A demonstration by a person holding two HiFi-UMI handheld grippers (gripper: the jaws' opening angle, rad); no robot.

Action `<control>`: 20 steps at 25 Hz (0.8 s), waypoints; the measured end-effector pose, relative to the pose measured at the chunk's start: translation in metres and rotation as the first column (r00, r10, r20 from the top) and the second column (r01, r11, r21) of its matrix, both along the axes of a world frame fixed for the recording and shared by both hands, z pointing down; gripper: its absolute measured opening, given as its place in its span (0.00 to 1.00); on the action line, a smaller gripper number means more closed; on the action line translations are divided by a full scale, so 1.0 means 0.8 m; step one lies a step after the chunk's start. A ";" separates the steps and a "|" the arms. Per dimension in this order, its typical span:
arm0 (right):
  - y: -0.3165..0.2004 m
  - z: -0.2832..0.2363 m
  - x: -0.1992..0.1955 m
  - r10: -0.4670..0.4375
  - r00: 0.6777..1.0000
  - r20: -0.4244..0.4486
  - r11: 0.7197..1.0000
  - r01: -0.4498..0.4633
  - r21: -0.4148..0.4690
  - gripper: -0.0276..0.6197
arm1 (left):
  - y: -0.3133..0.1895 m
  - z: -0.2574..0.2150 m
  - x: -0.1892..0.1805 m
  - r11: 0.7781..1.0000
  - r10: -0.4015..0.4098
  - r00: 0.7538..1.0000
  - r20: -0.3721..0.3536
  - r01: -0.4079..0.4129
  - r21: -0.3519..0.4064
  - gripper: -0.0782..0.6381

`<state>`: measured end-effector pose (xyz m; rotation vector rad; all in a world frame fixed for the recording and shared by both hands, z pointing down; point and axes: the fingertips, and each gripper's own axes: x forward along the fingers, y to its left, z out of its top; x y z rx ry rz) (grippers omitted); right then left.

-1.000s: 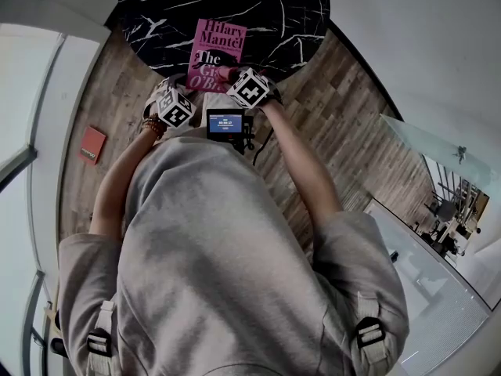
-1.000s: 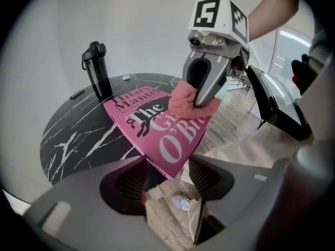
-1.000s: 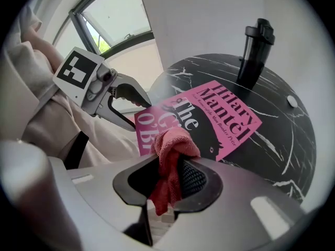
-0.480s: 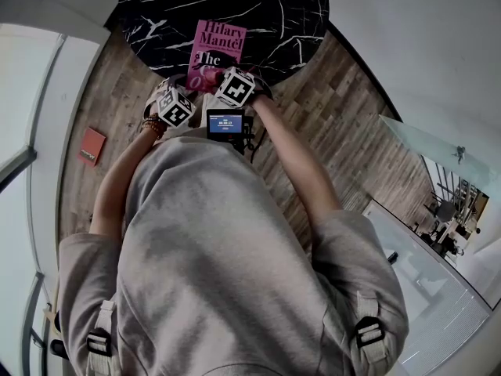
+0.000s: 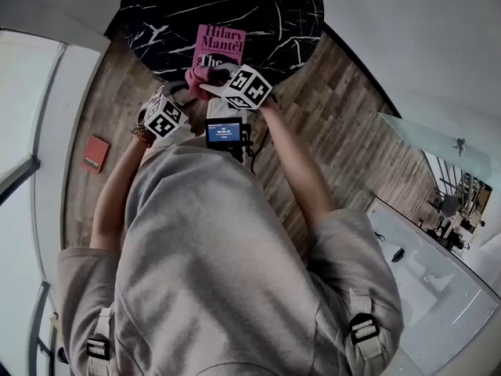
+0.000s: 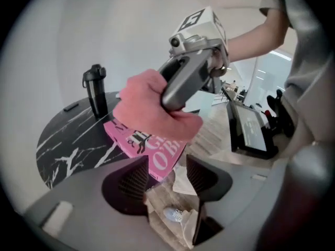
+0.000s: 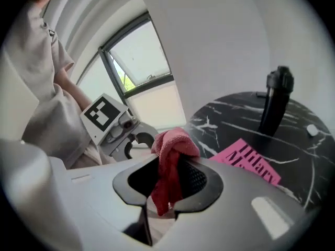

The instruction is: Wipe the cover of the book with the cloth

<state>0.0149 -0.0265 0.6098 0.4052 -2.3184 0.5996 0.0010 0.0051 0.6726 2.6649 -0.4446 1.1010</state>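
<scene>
Right tongs (image 7: pixel 175 179) are clamped on the cloth (image 7: pixel 170 156) - a pinkish-red wad bunched up between the jaws, with a tail of it hanging down through the gap. Left tongs (image 6: pixel 167 174) aren't holding anything. Their jaws stand apart and have just been closing in a bit, with only the wood floor and the book's near corner showing past the gap.

The book (image 5: pixel 218 45), the pink one with the big black lettering, lies flat on the black marble table (image 5: pixel 274 22) just ahead of both tongs. Its near end is tucked under the cloth as seen from above. From the left gripper view the wad sits over the cover's upper part, but I can't tell if it's actually touching.

1 black bottle (image 7: pixel 276 101) stands upright on the table beyond the book, well past the tongs. A small screen (image 5: pixel 225 131) sits just behind the 2 tongs, close to the person's chest - and a red flat thing (image 5: pixel 95 153) lies on the floor out on the left tongs' side.
</scene>
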 end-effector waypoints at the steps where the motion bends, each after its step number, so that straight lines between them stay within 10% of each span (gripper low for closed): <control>1: -0.006 -0.021 0.002 0.036 0.999 0.030 0.998 -0.037 0.043 0.21 | 0.001 -0.018 0.003 0.999 0.026 0.999 -0.028 -0.025 0.022 0.42; 8: -0.016 -0.157 0.024 0.234 0.957 0.172 0.906 -0.279 0.319 0.22 | -0.037 -0.169 -0.007 0.965 -0.042 0.976 -0.216 0.096 0.245 0.33; 16: 0.032 -0.276 0.044 0.360 0.888 0.285 0.695 -0.459 0.553 0.22 | -0.042 -0.335 -0.056 0.814 -0.209 0.880 -0.427 0.398 0.423 0.21; 20: 0.077 -0.315 0.038 0.350 0.879 0.323 0.636 -0.476 0.607 0.22 | -0.003 -0.382 -0.051 0.747 -0.172 0.877 -0.448 0.412 0.521 0.17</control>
